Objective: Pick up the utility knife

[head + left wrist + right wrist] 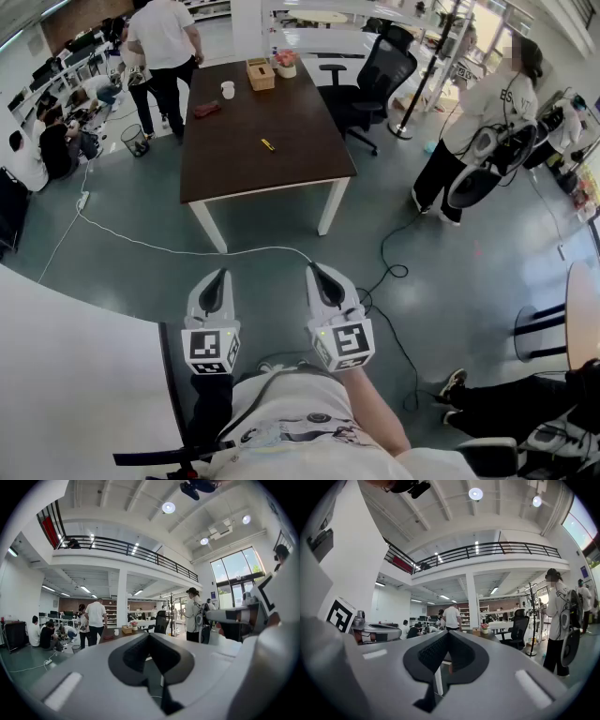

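- Operator's white shirt (298, 412): at 6 o'clock in the head view, directly under the camera.
- Grippers: two, side by side just ahead of the shirt and pointing to 12 o'clock. Each carries one marker cube at its rear.
- Left gripper (218, 277): jaws pressed together with nothing between them, as its own view confirms.
- Right gripper (317, 271): jaws likewise closed tip to tip and empty.
- Floor between grippers and table: one white cable (169, 248) runs across it, and one black cable (394, 272) lies at 2 o'clock from the right gripper.
- Table (281, 173): one, with a dark brown top and two white legs showing, at 12 o'clock and well apart from both grippers.
- Utility knife (268, 144): one, yellow, lying flat near the middle of the tabletop, untouched.
- Other items on the table: four, all toward its far end.
  - one white cup (228, 90)
  - one wooden tissue box (260, 74)
  - one flower pot (286, 64)
  - one reddish object (207, 109), type not discernible
- Office chair (382, 70): one, black, at the table's 2 o'clock corner.
- Waste basket (135, 140): one, on the floor at the table's 9 o'clock side.
- Persons standing: one in a white shirt (164, 37) at the table's far left corner, and one in a white top (487, 98) at 2 o'clock.
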